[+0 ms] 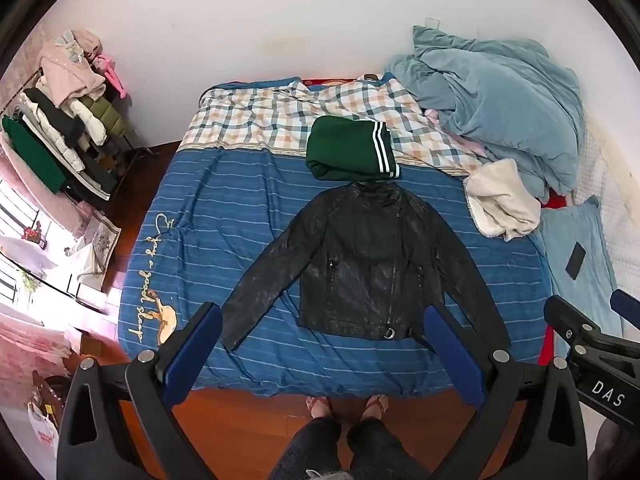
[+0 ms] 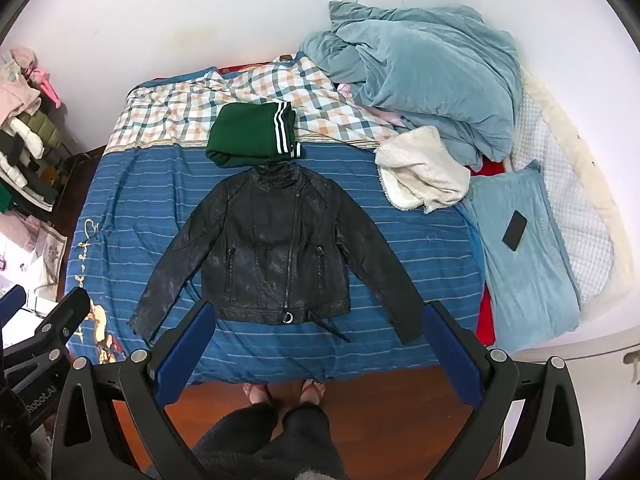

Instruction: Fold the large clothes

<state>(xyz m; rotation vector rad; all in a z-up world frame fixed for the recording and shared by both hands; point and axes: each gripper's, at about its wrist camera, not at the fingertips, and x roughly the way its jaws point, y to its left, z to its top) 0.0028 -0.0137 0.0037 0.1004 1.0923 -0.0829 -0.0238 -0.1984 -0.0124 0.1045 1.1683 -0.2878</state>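
The left claw (image 1: 323, 354) was held high above the foot of the bed, its blue-padded fingers (image 1: 196, 354) spread wide with nothing gripped between them; the right claw (image 2: 320, 350) was held likewise, wide open and empty, beside it. Framed between the fingers of both, a black leather jacket (image 1: 360, 264) was laid flat and face up on the blue striped bedspread (image 1: 224, 208), zipped, its sleeves spread out and down to either side, its hem toward the bed's near edge. Just beyond its collar, and touching it, a folded green garment with white stripes (image 1: 352, 152) was seen, lying partly on a checked quilt (image 1: 264, 116). To the right of the jacket, apart from it, a cream fleece (image 1: 502, 204) was bunched against a heap of blue-grey bedding (image 1: 504, 108). Nothing lay between the claws and the jacket. Below both claws the person's legs and feet were seen on the wooden floor (image 1: 240, 420). In the left wrist view a rack of hanging clothes (image 1: 64, 128) by the wall and a bright window were shown fully, with the right claw entering at the right edge. In the right wrist view more of a pale blue pillow (image 2: 520, 256) bearing a black phone (image 2: 515, 230) was shown.
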